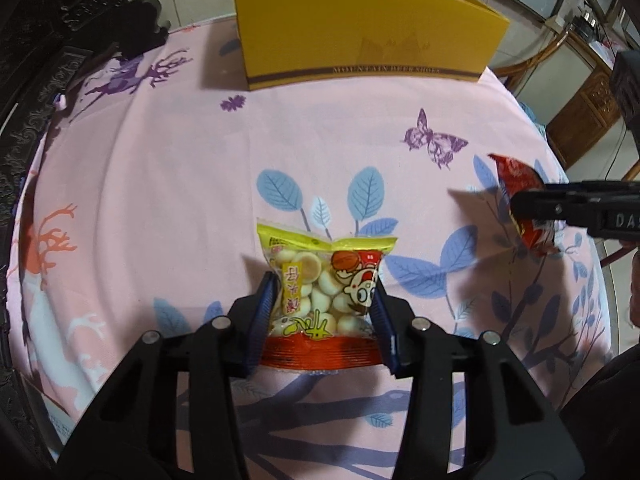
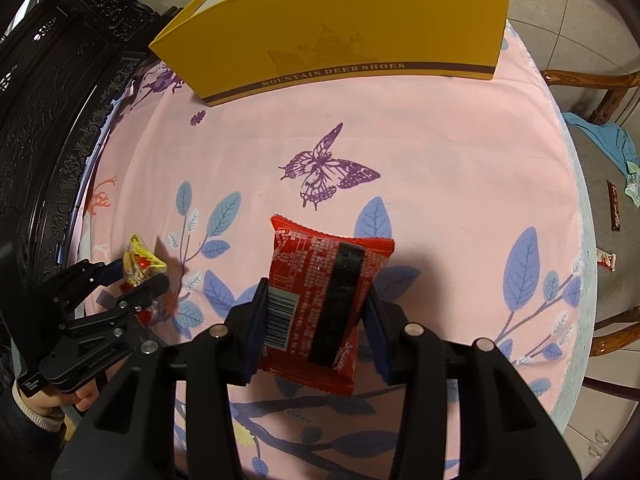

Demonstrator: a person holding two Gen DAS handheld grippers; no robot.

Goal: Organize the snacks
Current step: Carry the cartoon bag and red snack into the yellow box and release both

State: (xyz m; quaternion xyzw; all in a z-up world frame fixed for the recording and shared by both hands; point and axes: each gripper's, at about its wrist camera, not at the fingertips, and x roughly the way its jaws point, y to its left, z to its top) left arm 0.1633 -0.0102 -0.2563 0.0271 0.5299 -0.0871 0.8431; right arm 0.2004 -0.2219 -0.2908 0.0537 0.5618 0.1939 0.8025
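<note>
Snacks sit in both grippers above a round worktop [image 1: 160, 184] covered in a pink cloth printed with blue leaves, purple butterflies and deer.

From the left wrist view, the left gripper [image 1: 324, 300] points steeply down. Its blue-padded fingers [image 1: 264, 308] press on the two sides of a clear and yellow biscuit packet [image 1: 320, 292], which shows small round pale biscuits, a cartoon figure and a red band along its lower edge. The packet stands nearly upright between the pads, its yellow sealed top edge furthest from the camera.

From the right wrist view, the right gripper [image 2: 316, 312] also points steeply down. Its fingers [image 2: 254, 320] are closed on a red snack packet [image 2: 316, 300], seen from the back with a barcode at the left and a dark strip down the middle. This packet appears lifted clear of the cloth, with a shadow on the cloth beside it.

At the far edge of the worktop stands a yellow cardboard box [image 1: 360, 28] marked with the words MOUNTAIN DEER SHOES. It is open at the top, and pale wrapped items show just above its rim. Both held packets are well apart from the box.

Dark carved wooden furniture [image 2: 48, 100] stands to the left. A wooden chair [image 2: 608, 92] with a blue cloth on it stands to the right.
</note>
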